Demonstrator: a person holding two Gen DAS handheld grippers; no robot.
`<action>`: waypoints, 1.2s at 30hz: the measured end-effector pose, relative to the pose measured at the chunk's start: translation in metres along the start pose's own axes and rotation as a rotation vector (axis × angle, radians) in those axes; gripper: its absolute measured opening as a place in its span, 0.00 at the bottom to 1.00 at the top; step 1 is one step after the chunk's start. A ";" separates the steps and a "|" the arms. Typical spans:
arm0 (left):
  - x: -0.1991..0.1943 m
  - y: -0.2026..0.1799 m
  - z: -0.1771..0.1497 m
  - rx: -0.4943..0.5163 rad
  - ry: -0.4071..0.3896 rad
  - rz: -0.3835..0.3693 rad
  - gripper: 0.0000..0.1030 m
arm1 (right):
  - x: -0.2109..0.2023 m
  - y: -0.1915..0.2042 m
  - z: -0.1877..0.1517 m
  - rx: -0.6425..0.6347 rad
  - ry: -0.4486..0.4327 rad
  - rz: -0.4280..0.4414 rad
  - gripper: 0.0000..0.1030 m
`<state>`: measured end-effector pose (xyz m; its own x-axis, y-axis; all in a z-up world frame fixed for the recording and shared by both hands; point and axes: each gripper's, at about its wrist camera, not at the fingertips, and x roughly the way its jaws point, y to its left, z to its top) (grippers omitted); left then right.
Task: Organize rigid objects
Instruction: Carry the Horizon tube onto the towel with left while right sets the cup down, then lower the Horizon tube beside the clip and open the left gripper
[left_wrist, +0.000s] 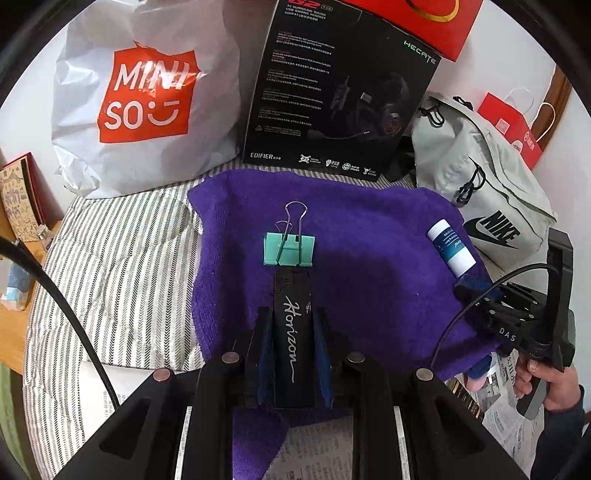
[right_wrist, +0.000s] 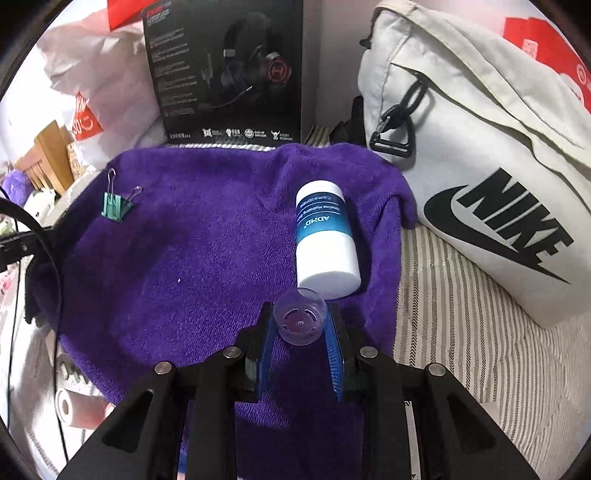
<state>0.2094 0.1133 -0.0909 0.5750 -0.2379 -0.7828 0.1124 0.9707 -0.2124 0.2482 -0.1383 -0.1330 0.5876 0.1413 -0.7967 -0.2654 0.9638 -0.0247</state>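
Landmark: purple towel (left_wrist: 369, 229), spread on a grey-striped bed cover (left_wrist: 122, 258).

Left tool (left_wrist: 293, 314): narrow, clamped on a black lighter (left_wrist: 293, 332) with "Horizon" in silver script. Lighter lies lengthwise between the blue pads (left_wrist: 266, 354), tip pointing toward the towel's middle, just short of the green binder clip (left_wrist: 290, 249). Clip sits on the towel near its centre in the left wrist view, wire handles toward the towel's far edge. Cannot tell if the lighter tip touches the clip.

Right tool (right_wrist: 300, 325): narrow, gripping a small clear plastic cap (right_wrist: 301, 317), open side facing the camera, over the towel's near right part. Cap is just beside the flat white end of the white-and-blue bottle (right_wrist: 325, 240); contact not clear. Bottle lies on its side near the towel's right edge, label reads "ADMD".

Beyond the towel's far edge: white Miniso bag (left_wrist: 147, 99) at left, black headset box (left_wrist: 343, 92) in the middle. Grey Nike bag (right_wrist: 480, 166) stands right of the towel. A hand (left_wrist: 546, 376) holds the right tool's grip off the towel's right corner.
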 end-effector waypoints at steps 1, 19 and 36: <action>0.000 0.000 0.000 0.001 0.000 0.001 0.20 | 0.002 0.002 0.000 -0.008 0.002 -0.003 0.26; 0.014 0.000 0.004 -0.001 0.039 0.008 0.20 | -0.022 0.005 -0.010 -0.017 0.013 -0.036 0.49; 0.049 -0.010 0.015 0.046 0.096 0.091 0.20 | -0.088 -0.021 -0.039 0.102 -0.045 0.016 0.53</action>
<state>0.2491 0.0924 -0.1185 0.5048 -0.1488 -0.8503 0.1013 0.9884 -0.1128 0.1721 -0.1798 -0.0858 0.6180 0.1643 -0.7688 -0.1971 0.9791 0.0508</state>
